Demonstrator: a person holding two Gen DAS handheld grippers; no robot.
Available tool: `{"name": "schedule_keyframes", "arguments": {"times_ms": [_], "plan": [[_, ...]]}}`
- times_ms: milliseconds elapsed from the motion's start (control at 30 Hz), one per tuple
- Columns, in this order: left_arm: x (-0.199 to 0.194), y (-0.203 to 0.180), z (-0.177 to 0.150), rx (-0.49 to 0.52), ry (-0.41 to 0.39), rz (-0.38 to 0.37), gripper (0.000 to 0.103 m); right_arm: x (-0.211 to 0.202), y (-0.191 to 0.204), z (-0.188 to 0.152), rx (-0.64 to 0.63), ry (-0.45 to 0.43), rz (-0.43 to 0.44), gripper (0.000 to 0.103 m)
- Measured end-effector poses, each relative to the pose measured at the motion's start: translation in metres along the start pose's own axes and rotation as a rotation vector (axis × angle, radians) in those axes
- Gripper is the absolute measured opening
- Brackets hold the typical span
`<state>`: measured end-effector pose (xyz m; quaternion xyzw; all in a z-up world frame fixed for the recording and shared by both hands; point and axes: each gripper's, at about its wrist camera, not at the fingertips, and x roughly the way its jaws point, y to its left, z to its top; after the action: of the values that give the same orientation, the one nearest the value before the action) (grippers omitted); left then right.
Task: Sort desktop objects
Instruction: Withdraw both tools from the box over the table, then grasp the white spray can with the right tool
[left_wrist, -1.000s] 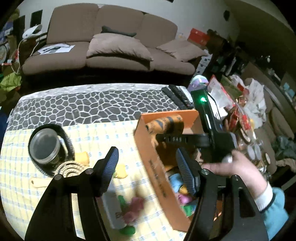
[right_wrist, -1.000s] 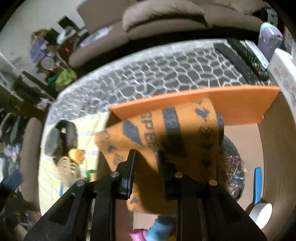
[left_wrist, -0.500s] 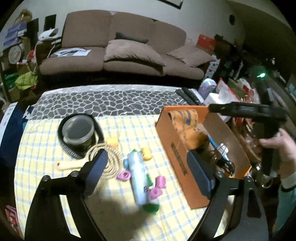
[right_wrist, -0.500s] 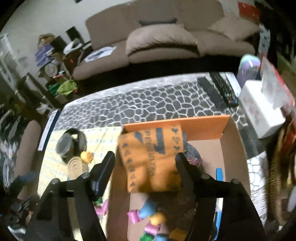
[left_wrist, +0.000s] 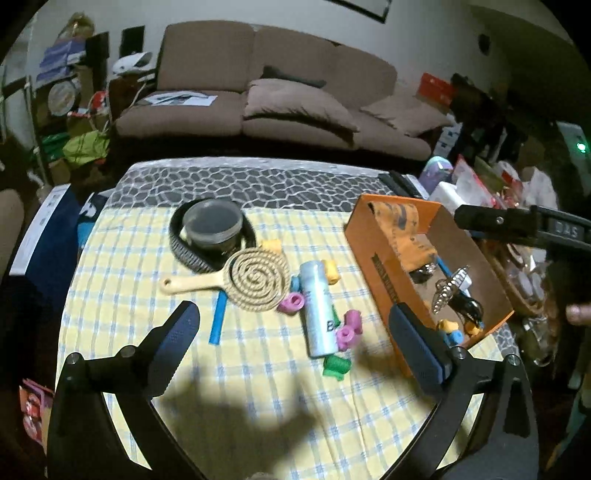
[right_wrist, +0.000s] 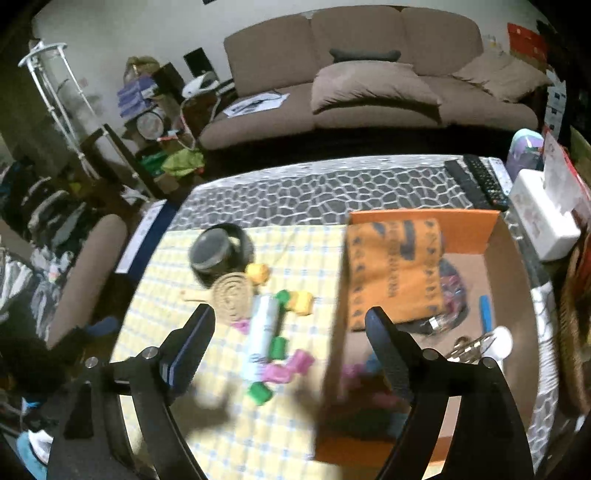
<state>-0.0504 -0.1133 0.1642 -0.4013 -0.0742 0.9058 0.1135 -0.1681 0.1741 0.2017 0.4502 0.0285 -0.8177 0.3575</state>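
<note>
An orange cardboard box stands at the table's right and holds an orange patterned cloth, hair clips and small rollers. On the yellow checked cloth lie a white spray can, a woven hand mirror, pink, green and yellow hair rollers, a blue stick and a dark jar inside a black band. My left gripper is open and empty above the cloth. My right gripper is open and empty, high above the box's left wall.
Remote controls, a white tissue box and clutter sit at the table's right edge. A brown sofa stands behind the table. The far part of the table has a grey pebble-pattern cover.
The right gripper let go of the orange cloth, which now lies in the box, then opened and pulled up and back. The left gripper also pulled back and opened wider.
</note>
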Motion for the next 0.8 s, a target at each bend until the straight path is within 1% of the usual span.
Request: {"name": "schedule_keyframes", "arguments": {"times_ms": [100,267,367,567,800], "plan": [[-0.001,0.009,-0.012,-0.010,-0.002,0.031,0.102,0.008,0.017,-0.013,0.007,0.004,0.033,0.085],[0.002,0.034,-0.027,-0.046,-0.012,0.094,0.102,0.033,0.037,-0.036,0.033,0.029,0.080,0.085],[0.005,0.051,-0.031,-0.078,-0.017,0.127,0.102,0.049,0.043,-0.048,0.040,0.037,0.085,0.085],[0.014,0.076,-0.036,-0.154,-0.017,0.112,0.102,0.079,0.049,-0.066,0.038,0.051,0.050,0.085],[0.039,0.078,-0.051,-0.153,0.042,0.064,0.102,0.097,0.047,-0.081,0.040,0.046,0.044,0.085]]}}
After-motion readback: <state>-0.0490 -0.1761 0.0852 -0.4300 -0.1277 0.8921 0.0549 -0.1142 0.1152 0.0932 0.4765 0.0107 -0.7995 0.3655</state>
